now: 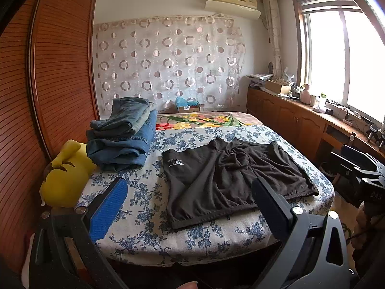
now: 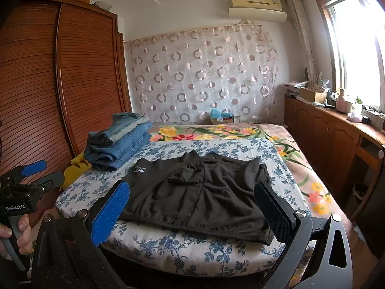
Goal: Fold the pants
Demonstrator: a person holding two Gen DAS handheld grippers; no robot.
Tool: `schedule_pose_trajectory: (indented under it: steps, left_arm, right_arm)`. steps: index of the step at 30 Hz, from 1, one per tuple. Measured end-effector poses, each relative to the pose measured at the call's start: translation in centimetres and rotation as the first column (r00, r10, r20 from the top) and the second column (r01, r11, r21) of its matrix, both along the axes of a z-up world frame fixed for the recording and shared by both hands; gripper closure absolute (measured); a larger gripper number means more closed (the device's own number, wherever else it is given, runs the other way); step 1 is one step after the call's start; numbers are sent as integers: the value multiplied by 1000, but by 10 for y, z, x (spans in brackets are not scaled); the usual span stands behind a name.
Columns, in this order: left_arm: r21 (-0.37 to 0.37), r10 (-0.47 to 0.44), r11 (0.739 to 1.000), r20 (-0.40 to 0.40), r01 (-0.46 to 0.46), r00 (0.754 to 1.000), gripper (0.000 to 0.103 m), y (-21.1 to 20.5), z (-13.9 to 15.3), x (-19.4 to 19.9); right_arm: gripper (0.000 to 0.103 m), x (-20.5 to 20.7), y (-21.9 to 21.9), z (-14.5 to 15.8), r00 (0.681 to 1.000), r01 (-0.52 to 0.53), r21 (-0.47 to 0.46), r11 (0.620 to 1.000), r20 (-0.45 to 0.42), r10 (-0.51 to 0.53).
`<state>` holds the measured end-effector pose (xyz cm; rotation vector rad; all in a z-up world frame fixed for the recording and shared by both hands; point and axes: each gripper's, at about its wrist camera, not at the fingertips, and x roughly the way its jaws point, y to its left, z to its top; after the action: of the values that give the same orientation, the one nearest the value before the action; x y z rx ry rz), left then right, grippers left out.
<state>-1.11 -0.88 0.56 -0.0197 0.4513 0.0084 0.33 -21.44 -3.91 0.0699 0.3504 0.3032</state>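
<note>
A pair of dark brown shorts (image 1: 228, 180) with a small white logo lies spread flat on the blue-flowered sheet (image 1: 149, 192) at the near end of the bed; it also shows in the right wrist view (image 2: 204, 192). My left gripper (image 1: 190, 190) is open and empty, held above the near bed edge in front of the shorts. My right gripper (image 2: 192, 192) is open and empty, also in front of the shorts. The left gripper also shows at the left edge of the right wrist view (image 2: 36, 173). The right gripper's body shows at the right edge of the left wrist view (image 1: 361, 175).
A stack of folded jeans (image 1: 122, 134) sits at the bed's left side, with a yellow plush toy (image 1: 65, 173) beside it. A wooden wardrobe (image 1: 48, 72) stands left. A low wooden cabinet (image 1: 300, 120) with clutter runs under the window on the right.
</note>
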Motion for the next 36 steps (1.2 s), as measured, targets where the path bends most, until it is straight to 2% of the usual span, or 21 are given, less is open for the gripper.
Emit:
schedule_pose_trajectory:
  steps: [36]
  left_arm:
    - [3, 2, 1000, 2, -2, 1000, 0, -3, -1, 0]
  right_arm:
    - [0, -6, -3, 0, 1000, 8, 2, 1000, -5, -8]
